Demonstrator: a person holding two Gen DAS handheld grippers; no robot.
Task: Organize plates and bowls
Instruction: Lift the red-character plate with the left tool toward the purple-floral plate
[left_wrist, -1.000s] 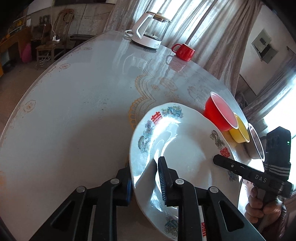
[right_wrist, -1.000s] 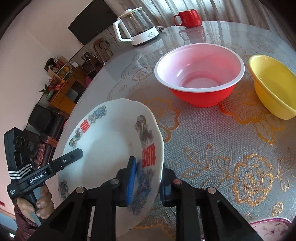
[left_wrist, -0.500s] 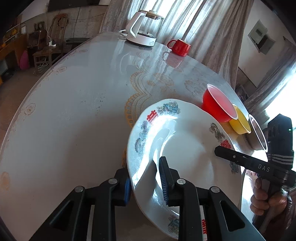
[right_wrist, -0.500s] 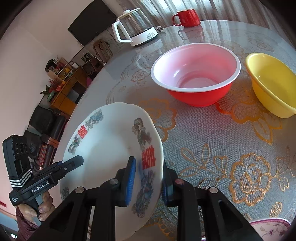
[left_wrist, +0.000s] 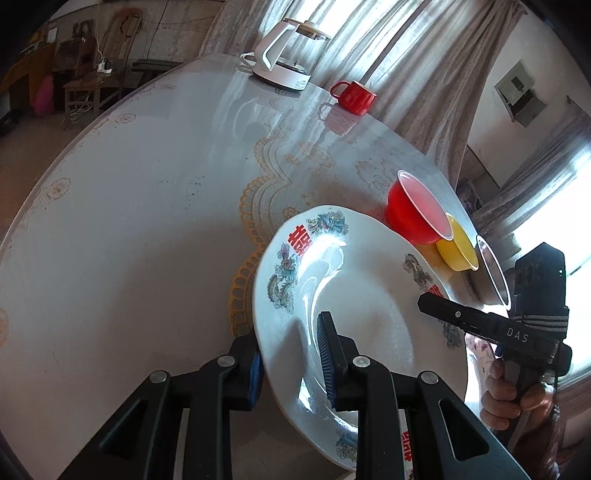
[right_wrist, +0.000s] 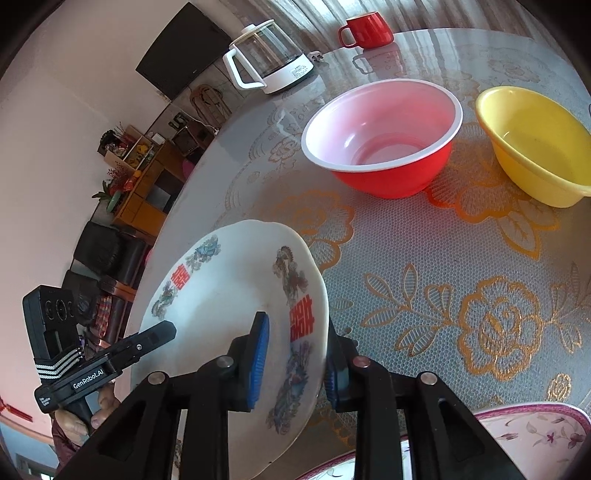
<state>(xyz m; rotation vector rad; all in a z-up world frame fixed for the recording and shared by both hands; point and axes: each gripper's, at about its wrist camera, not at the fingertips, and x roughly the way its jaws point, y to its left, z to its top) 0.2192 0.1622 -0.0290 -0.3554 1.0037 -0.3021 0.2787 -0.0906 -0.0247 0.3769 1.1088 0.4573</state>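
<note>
A white plate (left_wrist: 362, 295) with red characters and blue-green motifs is held above the round table between both grippers. My left gripper (left_wrist: 291, 354) is shut on its near rim. My right gripper (right_wrist: 295, 354) is shut on the opposite rim of the same plate (right_wrist: 221, 295). A red bowl (right_wrist: 384, 136) and a yellow bowl (right_wrist: 535, 144) stand on the table beyond the plate; they also show in the left wrist view, the red bowl (left_wrist: 410, 218) and the yellow bowl (left_wrist: 458, 247). A metal bowl (left_wrist: 487, 273) stands past the yellow one.
A white kettle (right_wrist: 269, 59) and a red mug (right_wrist: 369, 26) stand at the table's far side. A floral plate (right_wrist: 535, 432) lies at the near right edge. The table (left_wrist: 129, 192) has a lace-pattern cover. Furniture stands beyond the table's left edge.
The plate, held by both grippers, has shifted slightly away from the bowls and towards the table's near edge. Both grips are unchanged.
</note>
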